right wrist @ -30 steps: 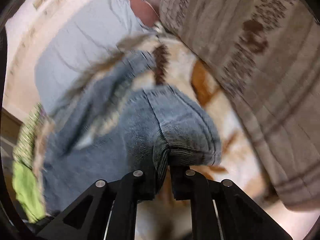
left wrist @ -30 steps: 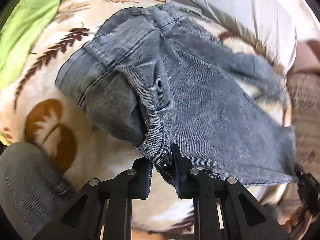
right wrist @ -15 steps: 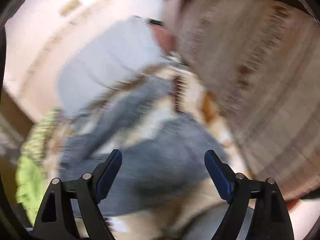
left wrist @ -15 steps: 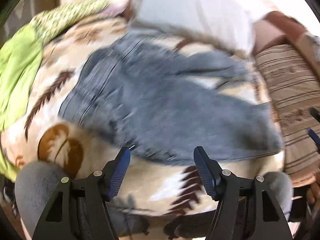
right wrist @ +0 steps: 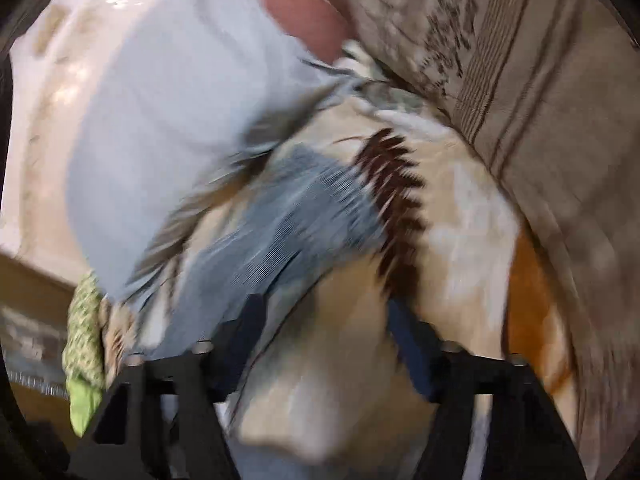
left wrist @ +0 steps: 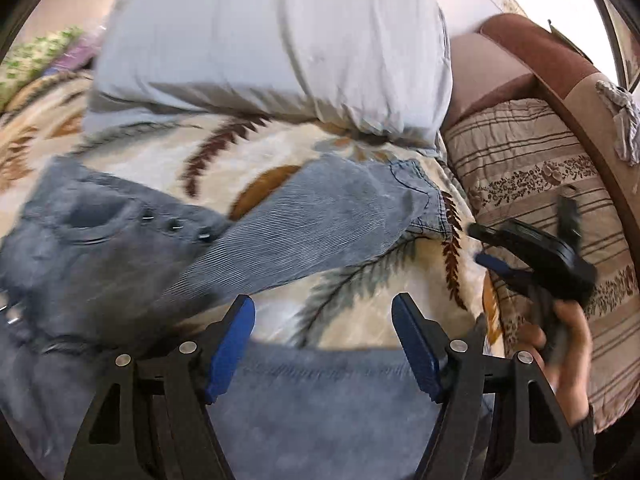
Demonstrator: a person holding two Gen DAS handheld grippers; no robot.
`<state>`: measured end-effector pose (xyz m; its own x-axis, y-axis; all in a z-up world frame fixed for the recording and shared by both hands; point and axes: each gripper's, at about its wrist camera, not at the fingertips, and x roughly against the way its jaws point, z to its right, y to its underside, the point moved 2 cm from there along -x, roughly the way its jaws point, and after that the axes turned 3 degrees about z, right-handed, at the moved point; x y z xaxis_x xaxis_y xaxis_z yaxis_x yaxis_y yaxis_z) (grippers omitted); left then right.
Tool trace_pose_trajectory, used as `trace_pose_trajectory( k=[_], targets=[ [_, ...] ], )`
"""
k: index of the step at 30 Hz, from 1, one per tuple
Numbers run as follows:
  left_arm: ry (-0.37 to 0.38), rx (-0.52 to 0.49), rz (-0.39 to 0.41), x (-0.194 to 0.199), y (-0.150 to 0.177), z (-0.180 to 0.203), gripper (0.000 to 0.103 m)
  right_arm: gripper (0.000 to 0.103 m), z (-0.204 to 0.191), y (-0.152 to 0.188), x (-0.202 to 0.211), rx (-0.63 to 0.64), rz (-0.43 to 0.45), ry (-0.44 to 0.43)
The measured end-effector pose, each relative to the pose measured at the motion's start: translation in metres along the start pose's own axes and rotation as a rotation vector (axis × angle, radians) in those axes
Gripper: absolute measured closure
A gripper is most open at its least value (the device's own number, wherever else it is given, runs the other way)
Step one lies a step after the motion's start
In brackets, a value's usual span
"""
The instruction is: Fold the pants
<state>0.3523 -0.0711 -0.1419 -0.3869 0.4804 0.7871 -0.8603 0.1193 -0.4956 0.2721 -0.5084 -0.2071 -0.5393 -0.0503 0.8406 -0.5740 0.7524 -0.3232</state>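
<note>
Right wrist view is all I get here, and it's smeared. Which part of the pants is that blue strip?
Observer: A leg of the pants. Its hem lies on the leaf-print blanket, near the striped quilt.
Operator: Where's the waist?
Observer: At the far left of the left wrist view, with the fly buttons facing up.
Operator: Is the left hand-held gripper holding anything?
Observer: No. The left hand-held gripper has just been opening its jaws, and nothing is gripped between them.
</note>
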Motion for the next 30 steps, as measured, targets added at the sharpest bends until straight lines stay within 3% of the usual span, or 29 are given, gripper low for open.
trace_pose_trajectory(
  k=[5, 6, 7, 8, 12, 16, 18, 19, 20, 21, 23, 26, 28, 30],
  targets=[
    [0.025, 0.024, -0.048, -0.043, -0.008, -0.009, 0.033, 0.053, 0.011, -0.033, -0.068, -0.005, -0.087, 0.062],
    [0.019, 0.030, -0.056, -0.050, -0.010, -0.011, 0.033, 0.079, 0.006, -0.033, -0.075, 0.027, -0.081, 0.098],
    [0.013, 0.036, -0.064, -0.054, -0.013, -0.015, 0.033, 0.091, 0.000, -0.030, -0.073, 0.075, -0.077, 0.142],
    [0.009, 0.043, -0.063, -0.053, -0.018, -0.014, 0.033, 0.093, -0.010, -0.027, -0.067, 0.142, -0.071, 0.162],
    [-0.026, 0.065, -0.040, -0.049, -0.035, -0.028, 0.033, 0.093, -0.016, -0.013, -0.003, 0.144, 0.017, 0.088],
    [-0.053, 0.082, -0.031, -0.043, -0.044, -0.041, 0.032, 0.092, 0.010, 0.015, 0.057, 0.090, 0.059, 0.094],
    [-0.068, 0.085, -0.048, -0.050, -0.047, -0.048, 0.032, 0.085, 0.031, 0.025, 0.056, 0.086, 0.019, 0.158],
    [-0.076, 0.089, -0.059, -0.052, -0.049, -0.047, 0.032, 0.077, 0.041, 0.025, 0.046, 0.092, -0.006, 0.220],
    [-0.088, 0.090, -0.079, -0.059, -0.050, -0.048, 0.033, 0.054, 0.055, 0.028, 0.029, 0.090, -0.083, 0.285],
    [-0.094, 0.085, -0.091, -0.060, -0.054, -0.044, 0.033, 0.051, 0.067, 0.027, 0.018, 0.046, -0.159, 0.269],
    [-0.086, 0.049, -0.098, -0.069, -0.062, -0.033, 0.033, 0.049, 0.068, 0.027, 0.022, -0.017, -0.148, 0.146],
    [-0.068, 0.017, -0.105, -0.080, -0.077, -0.019, 0.032, 0.015, 0.035, 0.008, 0.027, 0.097, -0.051, 0.084],
    [-0.038, 0.006, -0.154, -0.099, -0.083, -0.009, 0.032, 0.017, 0.018, -0.011, 0.011, 0.144, -0.018, 0.028],
    [-0.014, 0.004, -0.186, -0.118, -0.086, 0.000, 0.032, 0.017, 0.013, -0.027, -0.014, 0.129, -0.065, 0.013]
  ],
)
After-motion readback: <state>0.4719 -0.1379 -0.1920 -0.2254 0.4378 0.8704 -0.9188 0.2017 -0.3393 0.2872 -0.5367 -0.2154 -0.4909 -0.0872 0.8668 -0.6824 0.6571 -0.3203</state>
